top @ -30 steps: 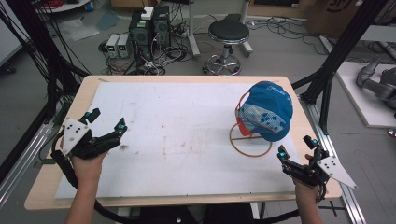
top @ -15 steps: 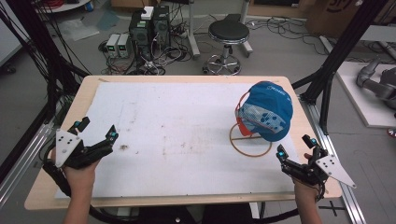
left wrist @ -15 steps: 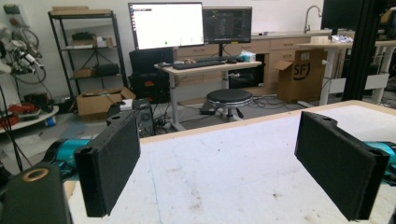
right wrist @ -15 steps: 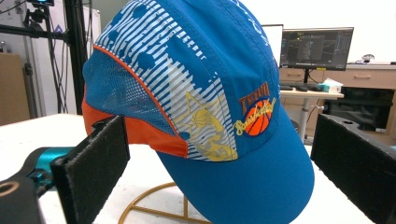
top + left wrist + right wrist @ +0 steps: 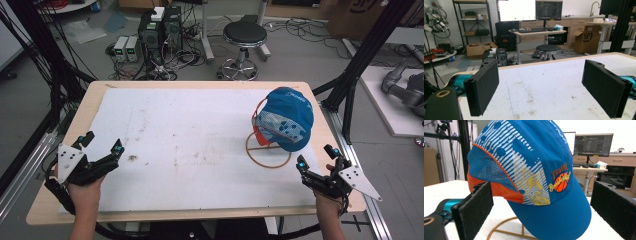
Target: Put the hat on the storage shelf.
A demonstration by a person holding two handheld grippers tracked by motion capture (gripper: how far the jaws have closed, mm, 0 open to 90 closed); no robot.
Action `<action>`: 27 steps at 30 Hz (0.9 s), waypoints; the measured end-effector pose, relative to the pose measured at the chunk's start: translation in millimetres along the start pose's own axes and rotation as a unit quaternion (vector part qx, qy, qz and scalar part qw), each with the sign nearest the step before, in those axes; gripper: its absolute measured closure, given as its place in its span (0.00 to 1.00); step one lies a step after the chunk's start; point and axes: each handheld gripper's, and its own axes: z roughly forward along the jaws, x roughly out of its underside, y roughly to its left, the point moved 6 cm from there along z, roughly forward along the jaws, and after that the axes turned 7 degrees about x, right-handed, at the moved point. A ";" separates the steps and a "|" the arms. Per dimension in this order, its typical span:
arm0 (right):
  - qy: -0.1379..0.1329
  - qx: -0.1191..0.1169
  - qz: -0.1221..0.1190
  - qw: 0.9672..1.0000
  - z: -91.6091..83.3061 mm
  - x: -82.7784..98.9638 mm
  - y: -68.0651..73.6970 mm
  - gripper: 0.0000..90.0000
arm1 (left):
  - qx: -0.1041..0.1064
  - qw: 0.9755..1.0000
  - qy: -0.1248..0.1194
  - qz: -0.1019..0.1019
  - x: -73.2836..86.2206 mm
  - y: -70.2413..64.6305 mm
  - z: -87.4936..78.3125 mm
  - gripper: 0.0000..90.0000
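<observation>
The wide white foam-covered table (image 5: 190, 130) carries a blue cloth baseball cap with an orange-edged mesh back and a basketball logo (image 5: 286, 118), perched on a thin gold wire stand (image 5: 268, 153) at the right. That stand looks light, though its upright is hidden under the cap: a sideways knock on the brim could tip both over. The right gripper (image 5: 317, 161) waits near the table's front edge just short of the cap, jaws spread wide. The left gripper (image 5: 103, 149) hovers well apart at the left edge, also spread, nothing between its pads.
</observation>
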 end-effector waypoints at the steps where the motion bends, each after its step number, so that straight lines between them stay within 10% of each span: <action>1: 0.001 0.000 0.001 1.000 -0.5 0.2 -0.3 0.05 | 0.000 1.000 0.000 -0.001 0.3 0.2 0.0 0.16; 27: 0.001 -0.004 -0.002 1.000 2.2 0.0 3.1 0.05 | -0.003 1.000 0.007 -0.024 6.4 2.9 -3.5 0.16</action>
